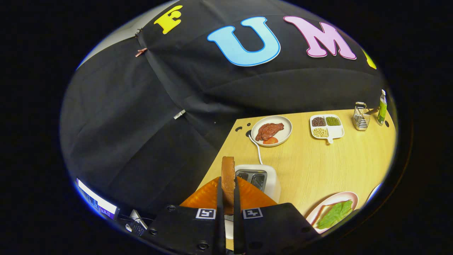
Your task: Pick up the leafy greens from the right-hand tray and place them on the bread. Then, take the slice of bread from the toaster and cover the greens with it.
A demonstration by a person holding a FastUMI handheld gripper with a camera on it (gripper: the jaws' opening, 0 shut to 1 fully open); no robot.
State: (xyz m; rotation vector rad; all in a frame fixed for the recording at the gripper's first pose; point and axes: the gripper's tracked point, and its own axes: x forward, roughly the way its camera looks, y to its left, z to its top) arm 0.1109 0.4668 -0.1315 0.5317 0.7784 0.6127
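Steak plate [283,124], divided dish [336,131] (three kinds of beans), wire rack [361,117], green bottle [382,108], wooden table [318,166]

Bare table [311,166] right of toaster [260,179], open toward plate with greens [334,212]. Beyond toaster: cord [257,150], meat plate [271,131], divided bean dish [326,126], wire rack [361,116], bottle [382,107]. Left: booth cloth. Gripper [228,198] clamps bread slice [228,177] above toaster.

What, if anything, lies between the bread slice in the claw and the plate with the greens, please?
Nothing visible blocks it. The claw is shut on the bread slice, lifted above the toaster; bare table separates it from the greens on their plate.
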